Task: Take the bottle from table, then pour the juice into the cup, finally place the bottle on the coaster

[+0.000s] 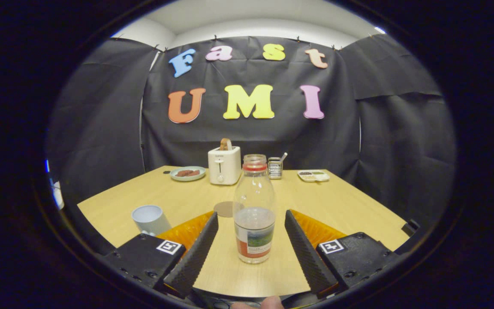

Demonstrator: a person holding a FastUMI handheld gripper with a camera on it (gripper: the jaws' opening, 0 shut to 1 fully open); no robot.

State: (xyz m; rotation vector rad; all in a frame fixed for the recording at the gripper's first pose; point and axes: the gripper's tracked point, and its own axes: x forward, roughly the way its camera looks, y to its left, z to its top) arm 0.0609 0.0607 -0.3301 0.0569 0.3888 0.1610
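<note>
My gripper [251, 227] spread wide, fingers either side of the bottle [254, 210] without touching, I see the coaster [224, 209] partly hidden behind the bottle, cup [150, 219] beyond the left finger

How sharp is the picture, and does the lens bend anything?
In the gripper view the bottle between the open gripper is sharp; the fisheye curves the table edges; lighting is even, with soft shadows beside the cup.

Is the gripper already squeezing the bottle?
No, the gripper is open, its fingers standing apart on either side of the bottle without touching it.
</note>
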